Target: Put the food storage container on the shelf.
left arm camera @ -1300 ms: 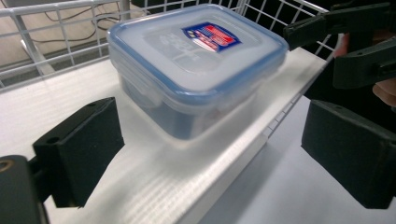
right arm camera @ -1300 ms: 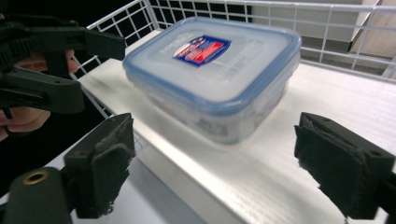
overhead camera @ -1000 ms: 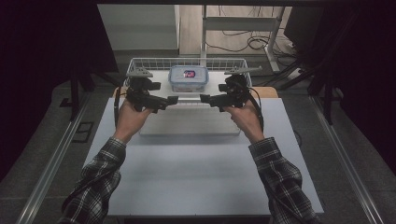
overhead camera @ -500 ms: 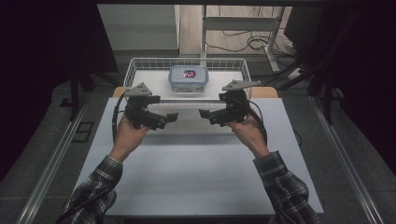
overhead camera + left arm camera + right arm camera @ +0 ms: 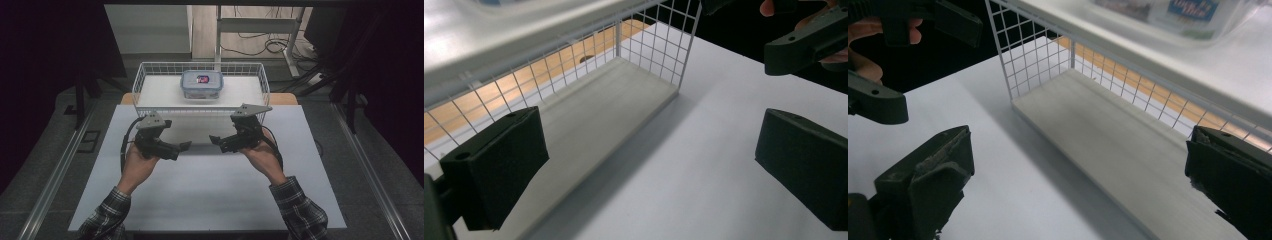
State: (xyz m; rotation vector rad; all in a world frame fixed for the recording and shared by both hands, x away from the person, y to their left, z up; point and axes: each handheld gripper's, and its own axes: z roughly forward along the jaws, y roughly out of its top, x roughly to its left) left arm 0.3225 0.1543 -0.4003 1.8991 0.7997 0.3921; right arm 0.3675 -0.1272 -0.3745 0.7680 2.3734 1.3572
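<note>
The label on the lidded box (image 5: pixel 202 83), upper centre of the high view, is too small to read — a red and blue patch, no more. In the right gripper view the box (image 5: pixel 1168 15) is cut off by the top edge and blurred. The wire basket (image 5: pixel 574 55) runs out of the left gripper view's upper left, its top rail a bright blur
</note>
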